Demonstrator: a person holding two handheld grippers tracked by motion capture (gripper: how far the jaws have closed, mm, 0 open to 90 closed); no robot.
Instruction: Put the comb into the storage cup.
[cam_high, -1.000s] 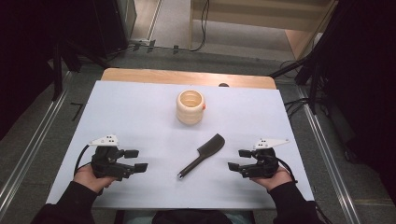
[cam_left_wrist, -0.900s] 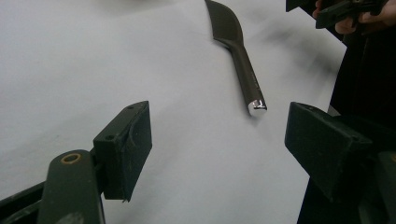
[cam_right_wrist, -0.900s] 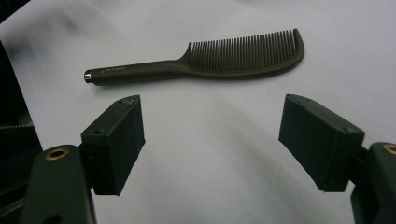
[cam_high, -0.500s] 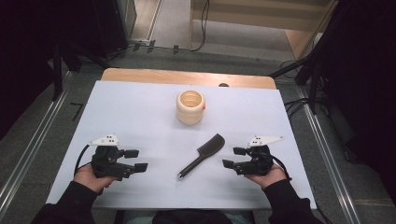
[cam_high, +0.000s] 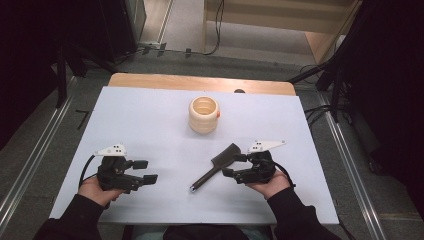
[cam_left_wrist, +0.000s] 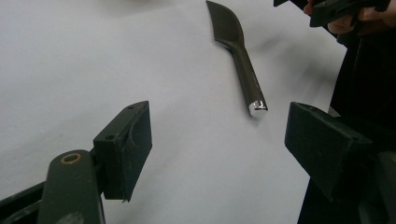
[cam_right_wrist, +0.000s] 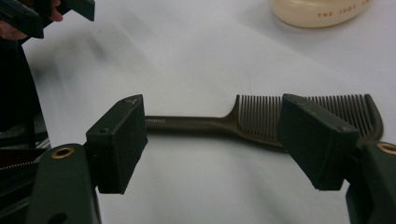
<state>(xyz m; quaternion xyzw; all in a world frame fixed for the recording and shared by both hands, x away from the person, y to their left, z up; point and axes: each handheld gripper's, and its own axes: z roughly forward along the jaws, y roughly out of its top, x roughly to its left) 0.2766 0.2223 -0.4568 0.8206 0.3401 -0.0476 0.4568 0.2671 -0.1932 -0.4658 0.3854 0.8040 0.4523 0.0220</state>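
Comb (cam_right_wrist: 261, 123) lay flat just ahead of the spread right gripper (cam_high: 235, 165), apparently lined up for grasping; left gripper (cam_high: 145, 171) rested spread.

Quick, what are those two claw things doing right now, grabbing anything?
Left gripper: open, holding nothing.
Right gripper: open, holding nothing, its jaws standing either side of the dark comb, not closed on it.

Sleeves (cam_high: 75, 220): dark, long, reaching the wrists | left gripper (cam_high: 142, 171): black body, grey three-cornered plate on top, black cable looping behind | right gripper (cam_high: 234, 165): black, same grey plate, black cable | jaws: dark blocks, flat pads, small screw holes, brass-ringed pivots
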